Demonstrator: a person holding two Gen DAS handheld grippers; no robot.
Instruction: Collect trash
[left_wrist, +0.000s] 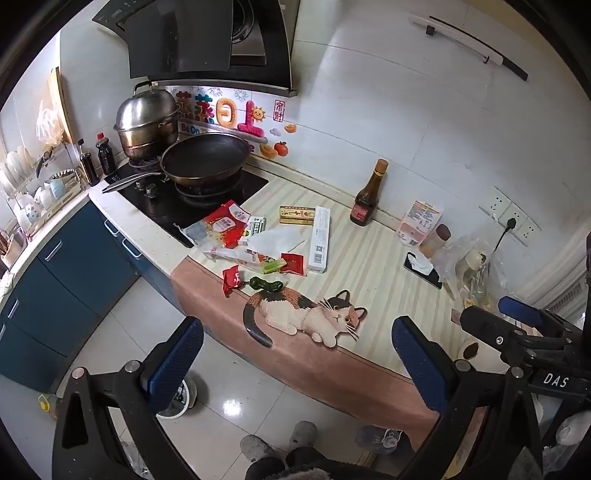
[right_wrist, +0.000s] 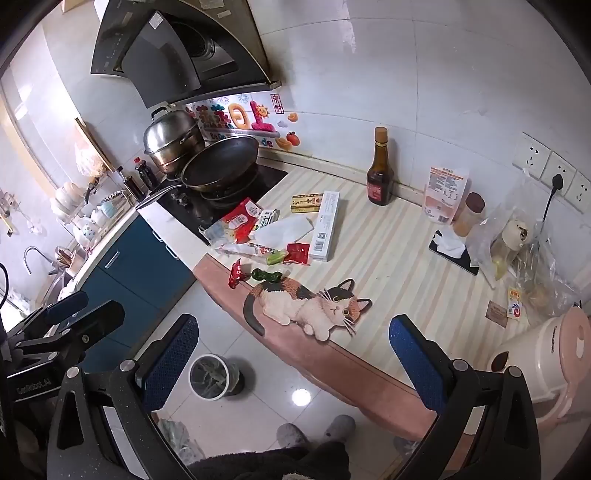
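Blue-padded fingers of the left hand-held gripper (left_wrist: 295, 363) stand spread and empty in the left wrist view, low before the bench (left_wrist: 388, 258). Wrappers (left_wrist: 255, 243) lie ahead and slightly left – a long white box (left_wrist: 318, 240) among them runs away from the camera.

From the right wrist view, the right hand-held gripper (right_wrist: 293, 363) is spread too, the pile farther left, so the left seems nearer. A bin (right_wrist: 210, 376) waits on the floor.

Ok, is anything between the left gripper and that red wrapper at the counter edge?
Nothing visible. The left gripper hangs open off the counter's front edge, and the red wrapper lies at that edge beside the green wrapper, with only open air between.
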